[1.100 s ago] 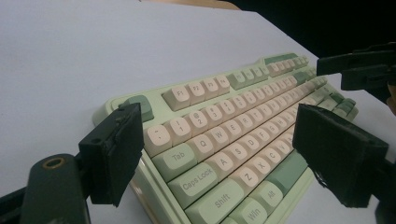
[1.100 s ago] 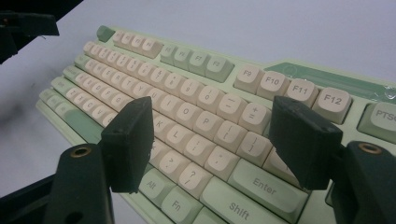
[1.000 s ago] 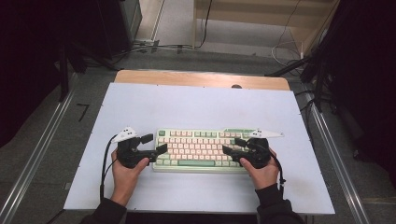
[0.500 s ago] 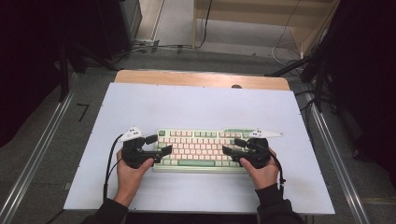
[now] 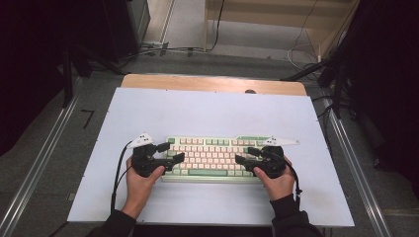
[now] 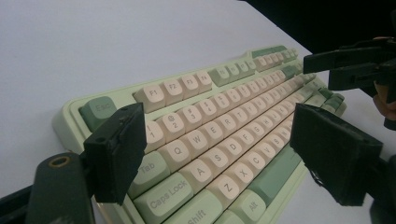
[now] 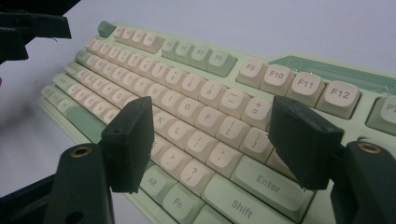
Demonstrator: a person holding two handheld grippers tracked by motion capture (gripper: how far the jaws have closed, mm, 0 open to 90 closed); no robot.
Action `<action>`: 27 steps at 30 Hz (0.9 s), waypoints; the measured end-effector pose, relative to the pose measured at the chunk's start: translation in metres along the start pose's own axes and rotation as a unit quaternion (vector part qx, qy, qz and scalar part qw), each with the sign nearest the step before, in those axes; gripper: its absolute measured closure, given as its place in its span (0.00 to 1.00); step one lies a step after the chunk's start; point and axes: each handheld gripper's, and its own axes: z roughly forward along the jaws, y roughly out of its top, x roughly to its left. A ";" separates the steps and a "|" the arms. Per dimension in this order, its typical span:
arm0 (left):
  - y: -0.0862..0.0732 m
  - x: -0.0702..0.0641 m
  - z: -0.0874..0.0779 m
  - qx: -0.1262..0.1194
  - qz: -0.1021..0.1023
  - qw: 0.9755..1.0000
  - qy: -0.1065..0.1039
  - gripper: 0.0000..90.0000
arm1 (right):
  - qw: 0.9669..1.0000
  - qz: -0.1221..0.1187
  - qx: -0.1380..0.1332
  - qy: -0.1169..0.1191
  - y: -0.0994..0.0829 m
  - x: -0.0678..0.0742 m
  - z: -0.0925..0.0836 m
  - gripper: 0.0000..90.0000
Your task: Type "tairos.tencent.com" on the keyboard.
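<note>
Lower centre of the frame: the keyboard [image 5: 213, 157] lies flat on the table [image 5: 212, 111]. I hold the left hand-held gripper [image 5: 172, 152] and right hand-held gripper [image 5: 245, 155] agape over its ends, gripping nothing.

In the left gripper view the keyboard [image 6: 210, 140] runs off the bottom edge, and its near fingers [image 6: 116, 154] cover part of the Tab key. In the right gripper view the keyboard's right end is cut off; far key legends blur.
</note>
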 end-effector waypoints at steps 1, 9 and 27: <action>0.001 -0.001 0.001 0.001 0.000 1.000 -0.001 0.23 | 1.000 0.000 -0.001 0.001 0.000 0.000 0.000 0.33; 0.004 -0.007 0.007 0.012 0.015 1.000 -0.004 0.27 | 1.000 0.000 0.000 0.001 0.000 0.000 0.000 0.33; 0.016 -0.025 0.032 0.040 0.064 0.996 -0.049 0.96 | 1.000 -0.004 0.009 0.000 -0.001 0.001 0.004 0.33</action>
